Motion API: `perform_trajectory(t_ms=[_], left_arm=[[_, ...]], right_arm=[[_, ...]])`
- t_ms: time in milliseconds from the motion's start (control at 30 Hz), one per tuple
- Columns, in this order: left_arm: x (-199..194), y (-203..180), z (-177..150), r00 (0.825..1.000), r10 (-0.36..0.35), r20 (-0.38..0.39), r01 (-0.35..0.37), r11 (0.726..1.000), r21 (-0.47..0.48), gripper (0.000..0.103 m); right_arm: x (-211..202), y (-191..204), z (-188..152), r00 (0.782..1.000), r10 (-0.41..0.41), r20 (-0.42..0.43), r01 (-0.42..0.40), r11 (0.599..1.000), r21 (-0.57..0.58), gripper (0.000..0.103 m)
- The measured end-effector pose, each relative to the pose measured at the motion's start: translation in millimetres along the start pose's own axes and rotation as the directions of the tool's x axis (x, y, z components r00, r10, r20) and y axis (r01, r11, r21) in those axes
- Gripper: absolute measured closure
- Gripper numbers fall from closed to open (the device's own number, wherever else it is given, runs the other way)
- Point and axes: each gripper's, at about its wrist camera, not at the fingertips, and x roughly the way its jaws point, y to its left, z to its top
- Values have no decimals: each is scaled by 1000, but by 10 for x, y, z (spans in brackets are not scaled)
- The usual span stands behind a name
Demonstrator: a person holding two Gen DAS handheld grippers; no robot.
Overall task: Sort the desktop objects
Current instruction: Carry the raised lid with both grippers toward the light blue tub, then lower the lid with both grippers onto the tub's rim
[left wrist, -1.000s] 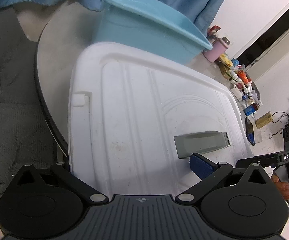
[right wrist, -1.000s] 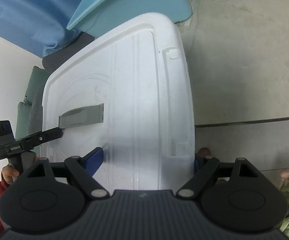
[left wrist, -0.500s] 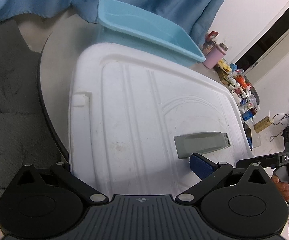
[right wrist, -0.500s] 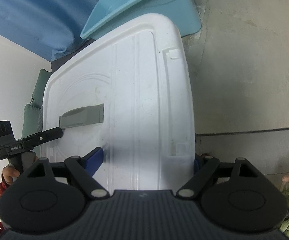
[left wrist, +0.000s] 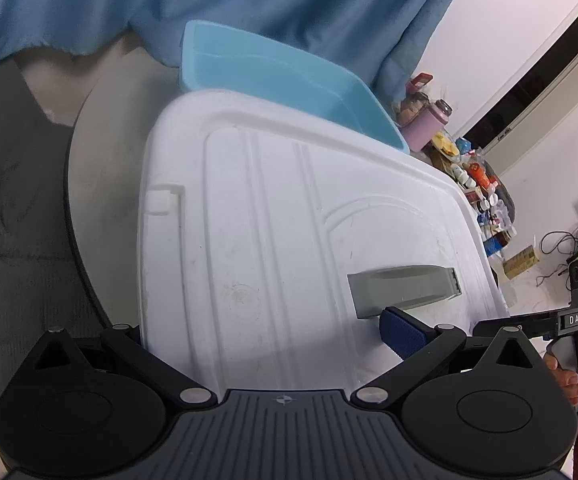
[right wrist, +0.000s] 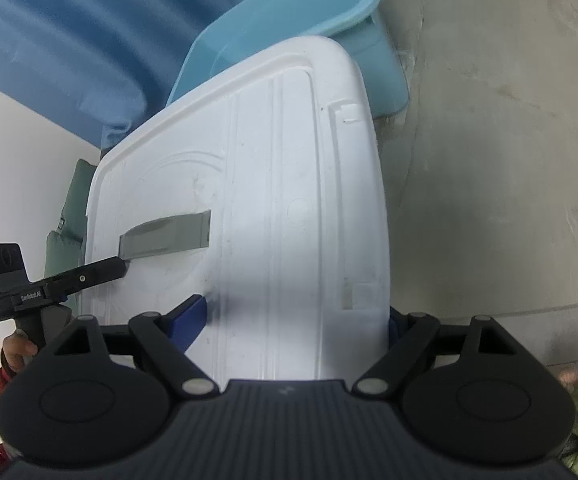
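Observation:
A large white plastic lid [left wrist: 273,220] with a grey handle [left wrist: 401,284] fills both views; it also shows in the right wrist view [right wrist: 273,208]. My left gripper [left wrist: 265,332] is shut on one edge of the lid; its blue pad [left wrist: 403,334] lies on top, the other finger is hidden under the rim. My right gripper [right wrist: 293,320] is shut on the opposite edge, one blue pad [right wrist: 189,318] on top. A light blue tub [left wrist: 285,76] stands just beyond the lid, open side up, also seen in the right wrist view [right wrist: 289,32].
A round grey table [left wrist: 101,128] lies below. Blue curtain [left wrist: 209,4] hangs behind the tub. A pink cup [left wrist: 429,126] and several small bottles [left wrist: 477,176] crowd the far right. The other hand-held gripper [left wrist: 569,316] shows at the right edge.
The lid, held by both grippers, has risen and tilted relative to the blue tub; more of the tub's open inside shows now.

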Motion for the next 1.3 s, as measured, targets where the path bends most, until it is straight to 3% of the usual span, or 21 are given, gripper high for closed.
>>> perform_trajectory(t_ms=[333, 1300], left_arm=[[107, 148, 339, 1000, -1, -8, 1, 1000, 3, 0], [254, 174, 720, 1000, -12, 12, 12, 1000, -3, 0]], right_arm=[[174, 76, 270, 1000, -4, 8, 4, 1000, 10, 18], [108, 67, 376, 1000, -16, 27, 17, 1000, -2, 18]])
